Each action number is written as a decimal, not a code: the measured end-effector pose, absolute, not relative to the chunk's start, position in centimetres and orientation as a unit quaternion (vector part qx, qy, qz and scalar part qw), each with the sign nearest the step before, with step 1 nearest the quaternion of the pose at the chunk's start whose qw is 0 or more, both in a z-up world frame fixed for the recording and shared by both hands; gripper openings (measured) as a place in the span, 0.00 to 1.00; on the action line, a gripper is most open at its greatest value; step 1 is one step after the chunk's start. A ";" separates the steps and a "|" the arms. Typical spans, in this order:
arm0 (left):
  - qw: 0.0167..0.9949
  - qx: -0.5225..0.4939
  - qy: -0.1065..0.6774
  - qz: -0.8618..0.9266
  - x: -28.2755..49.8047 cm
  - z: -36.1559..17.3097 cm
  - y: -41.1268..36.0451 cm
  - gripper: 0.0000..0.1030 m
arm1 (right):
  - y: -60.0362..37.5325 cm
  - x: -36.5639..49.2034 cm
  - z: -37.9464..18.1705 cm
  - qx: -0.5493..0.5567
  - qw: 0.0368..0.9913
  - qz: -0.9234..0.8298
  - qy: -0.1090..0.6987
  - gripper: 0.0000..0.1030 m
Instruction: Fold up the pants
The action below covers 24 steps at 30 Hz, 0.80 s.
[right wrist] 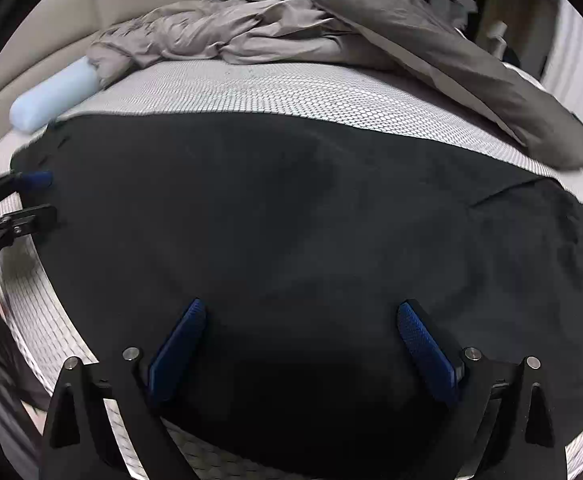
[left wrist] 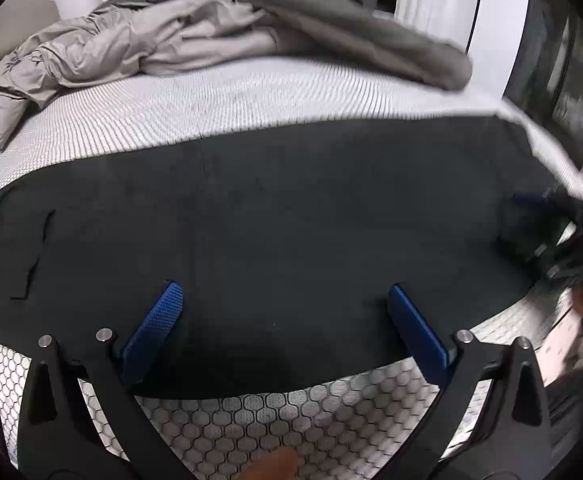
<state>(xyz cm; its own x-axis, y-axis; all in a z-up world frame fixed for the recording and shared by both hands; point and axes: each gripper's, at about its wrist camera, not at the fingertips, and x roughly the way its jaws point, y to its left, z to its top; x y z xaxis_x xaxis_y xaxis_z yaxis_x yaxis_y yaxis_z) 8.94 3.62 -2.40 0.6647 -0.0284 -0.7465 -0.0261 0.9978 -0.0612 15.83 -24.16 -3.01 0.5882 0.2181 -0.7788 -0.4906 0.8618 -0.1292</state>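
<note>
With pants (left wrist: 271, 216) flat on the bed (left wrist: 211, 104), we hold the left hand-held gripper (left wrist: 283, 336) and right hand-held gripper (right wrist: 303, 356) spread, empty; pinch near-edge corners evenly, fold across.

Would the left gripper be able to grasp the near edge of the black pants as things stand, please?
Probably yes: the left gripper is open, its fingers straddling the near edge of the black pants, which lie flat on the mattress with nothing in between.
</note>
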 end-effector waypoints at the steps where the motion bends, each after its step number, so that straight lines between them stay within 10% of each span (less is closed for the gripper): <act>1: 0.908 -0.026 0.418 0.005 9.1 -3.0 3.5 0.99 | -24.8 16.2 -3.0 -0.165 0.878 0.194 0.405 0.95; 10: 0.908 -0.037 0.417 0.024 7.9 -3.8 6.3 0.99 | -41.5 17.4 -2.6 -0.088 0.911 -0.018 0.402 0.99; 24: 0.885 0.031 0.457 -0.085 16.9 -3.0 -4.2 0.99 | -28.9 17.9 -3.3 -0.167 0.881 0.167 0.409 1.00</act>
<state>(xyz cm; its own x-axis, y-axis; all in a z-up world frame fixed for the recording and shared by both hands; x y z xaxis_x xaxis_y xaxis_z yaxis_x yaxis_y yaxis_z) 16.89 -4.16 -2.96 0.5677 -0.1220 -0.8142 0.1780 0.9838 -0.0233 17.85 -28.94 -3.31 0.6090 0.1578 -0.7773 -0.4314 0.8883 -0.1577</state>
